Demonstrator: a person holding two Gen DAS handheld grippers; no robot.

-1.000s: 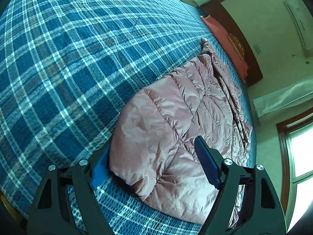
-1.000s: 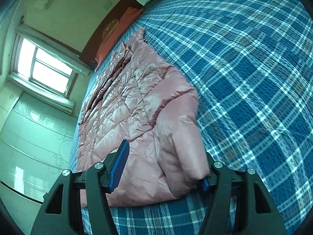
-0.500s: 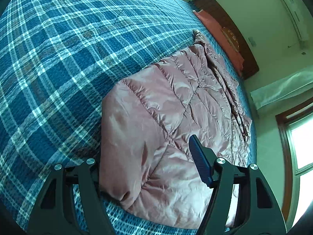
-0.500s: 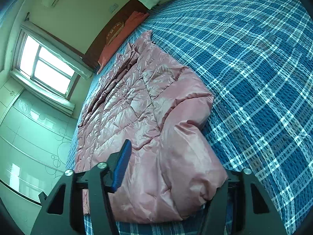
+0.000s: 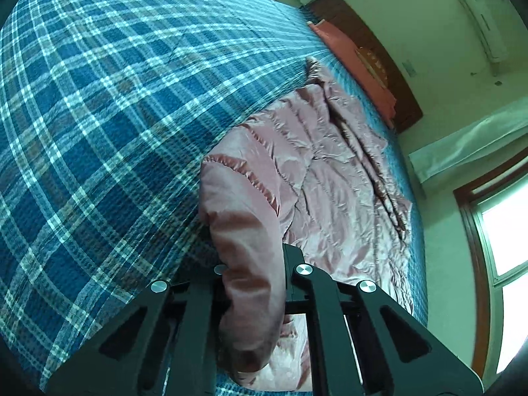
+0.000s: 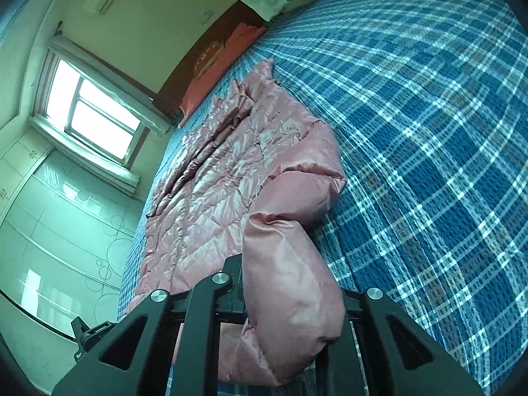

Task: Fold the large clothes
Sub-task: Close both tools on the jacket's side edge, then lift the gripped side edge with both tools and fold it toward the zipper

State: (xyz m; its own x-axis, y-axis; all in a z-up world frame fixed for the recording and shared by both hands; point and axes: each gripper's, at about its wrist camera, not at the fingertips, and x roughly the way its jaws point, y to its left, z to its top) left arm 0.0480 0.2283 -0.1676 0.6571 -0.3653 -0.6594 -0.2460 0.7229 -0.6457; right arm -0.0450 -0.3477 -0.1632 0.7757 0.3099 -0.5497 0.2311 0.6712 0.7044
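A pink quilted down jacket [image 5: 330, 178] is lying spread across the blue plaid bedspread [image 5: 99, 115], stretching toward the red pillow [image 5: 356, 66] by the dark wooden headboard [image 5: 389, 66]. The left gripper [image 5: 250, 277] is pinching the jacket's near edge, its black fingers [image 5: 307, 283] pressing a bunched fold between them. The right gripper [image 6: 290, 283] is likewise clamping a puffy fold of the same jacket [image 6: 231, 181], lifting it slightly off the bedspread [image 6: 429, 132]. A window [image 6: 89, 112] is glowing beyond.

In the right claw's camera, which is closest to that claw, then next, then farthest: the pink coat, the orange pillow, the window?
1. Pink coat: pinched in the right claw.
2. Orange pillow: at the bed's head.
3. Window: on the far wall, upper left.
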